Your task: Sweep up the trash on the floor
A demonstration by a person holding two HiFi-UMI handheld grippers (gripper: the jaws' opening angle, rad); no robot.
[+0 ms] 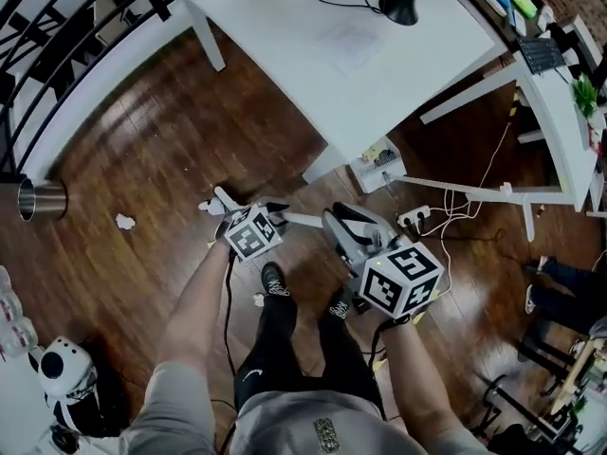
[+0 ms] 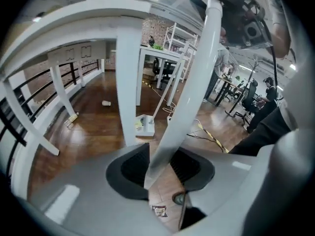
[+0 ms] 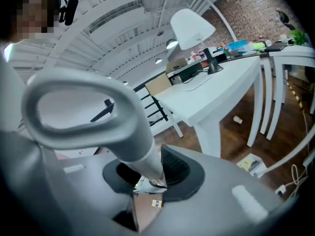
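Here the left gripper point(image 2: 160, 167) has its fingers point(image 2: 130, 166) closed on a white pole point(image 2: 189, 92). The pole runs up between the dark pads at a slant, leaning towards the right of the left gripper view. The right gripper point(image 3: 150, 178) is clamped in the same way on the shaft of a grey loop handle point(image 3: 78, 107). The shaft sits between its pads and the loop rises up and to the left.

The trash lies on the dark wooden floor point(image 1: 161, 140), and none of it is between either pair of fingers. In the left gripper view a small wrapper point(image 2: 159, 210) shows on the boards in the gap just below the fingers, apart from the pole. In the right gripper view a pale packet point(image 3: 156, 203) lies on the floor below the held shaft. Whether it is the same piece as the wrapper I cannot tell.

From the head view a crumpled paper point(image 1: 124, 221) rests well to the left of the left gripper. A white scrap point(image 1: 257, 300) lies just beside the person's left shoe point(image 1: 275, 280), under the left forearm. The white desk point(image 1: 313, 55) stands ahead of both grippers.
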